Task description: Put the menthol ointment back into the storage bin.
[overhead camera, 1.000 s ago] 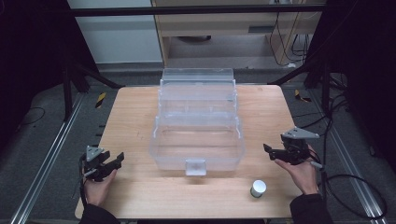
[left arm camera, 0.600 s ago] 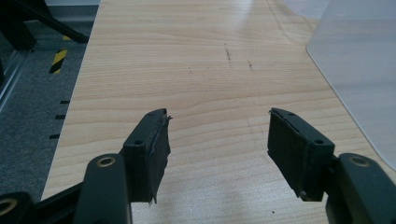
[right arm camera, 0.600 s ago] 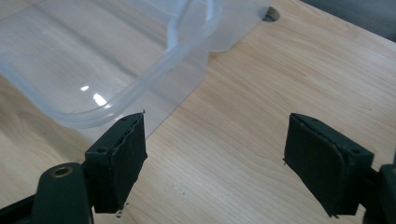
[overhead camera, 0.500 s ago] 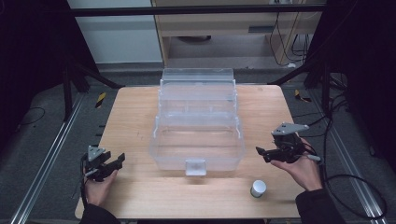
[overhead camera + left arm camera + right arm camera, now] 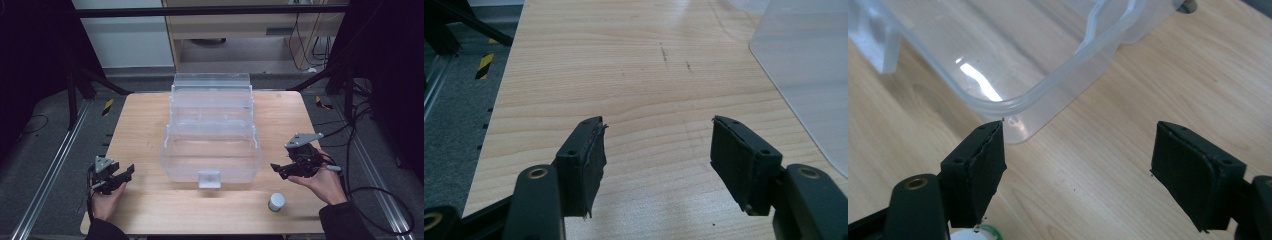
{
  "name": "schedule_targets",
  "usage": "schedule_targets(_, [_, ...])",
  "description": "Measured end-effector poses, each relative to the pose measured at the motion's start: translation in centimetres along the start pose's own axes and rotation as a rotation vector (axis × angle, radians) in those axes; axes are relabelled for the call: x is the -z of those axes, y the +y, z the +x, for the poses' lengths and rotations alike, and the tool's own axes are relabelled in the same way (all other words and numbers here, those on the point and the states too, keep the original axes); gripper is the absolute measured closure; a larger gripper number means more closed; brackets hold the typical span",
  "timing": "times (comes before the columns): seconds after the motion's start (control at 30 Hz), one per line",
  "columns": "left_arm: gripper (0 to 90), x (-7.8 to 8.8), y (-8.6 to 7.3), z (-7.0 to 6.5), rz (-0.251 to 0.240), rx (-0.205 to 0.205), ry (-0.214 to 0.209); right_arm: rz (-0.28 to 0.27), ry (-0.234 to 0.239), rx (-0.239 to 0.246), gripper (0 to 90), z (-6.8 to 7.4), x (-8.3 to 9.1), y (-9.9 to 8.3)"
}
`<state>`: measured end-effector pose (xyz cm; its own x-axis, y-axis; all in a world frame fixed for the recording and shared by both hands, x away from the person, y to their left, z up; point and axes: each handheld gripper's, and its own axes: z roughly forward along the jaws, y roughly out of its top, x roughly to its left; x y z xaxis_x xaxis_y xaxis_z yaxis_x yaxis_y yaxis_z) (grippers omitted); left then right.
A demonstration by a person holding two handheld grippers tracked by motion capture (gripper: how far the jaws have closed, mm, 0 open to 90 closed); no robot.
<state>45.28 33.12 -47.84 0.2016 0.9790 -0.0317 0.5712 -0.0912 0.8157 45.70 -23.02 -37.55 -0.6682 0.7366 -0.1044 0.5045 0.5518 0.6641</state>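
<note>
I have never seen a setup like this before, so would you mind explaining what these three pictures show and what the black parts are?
Gladly. There is no robot here: a person at a wooden table holds a hand-operated gripper in each hand. The high view looks down from above, with the left gripper at its left and the right gripper at its right. The other two pictures come from cameras riding on those grippers, so the black pieces at the bottom are each gripper's own two jaws. Both sets of jaws stand apart and hold nothing. On the table sits a clear plastic box with its lid open, and a small white jar stands near the front edge, below the right gripper.
</note>
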Motion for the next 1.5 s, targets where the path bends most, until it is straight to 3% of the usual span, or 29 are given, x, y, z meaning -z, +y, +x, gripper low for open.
schedule_targets(0.33, [38.3,-0.1,0.0,-0.1,0.006,-0.005,-0.007,0.065,0.059,0.089,24.5,1.8,0.1,0.2])
schedule_targets(0.47, [38.3,-0.1,0.0,-0.1,0.007,-0.006,-0.008,0.077,0.08,0.102,25.9,2.2,0.0,0.2])
schedule_targets(0.77, [38.3,-0.1,0.0,-0.2,0.013,-0.012,-0.011,0.182,0.128,0.183,31.1,3.4,-0.7,-0.2])
schedule_targets(1.13, [38.4,-0.1,0.0,-0.2,0.014,-0.014,-0.012,0.258,0.168,0.193,31.8,3.7,-1.4,-1.5])
schedule_targets(1.5, [38.3,-0.2,0.0,-0.2,0.014,-0.011,-0.014,0.342,0.209,0.254,31.4,4.8,-1.6,-2.0])
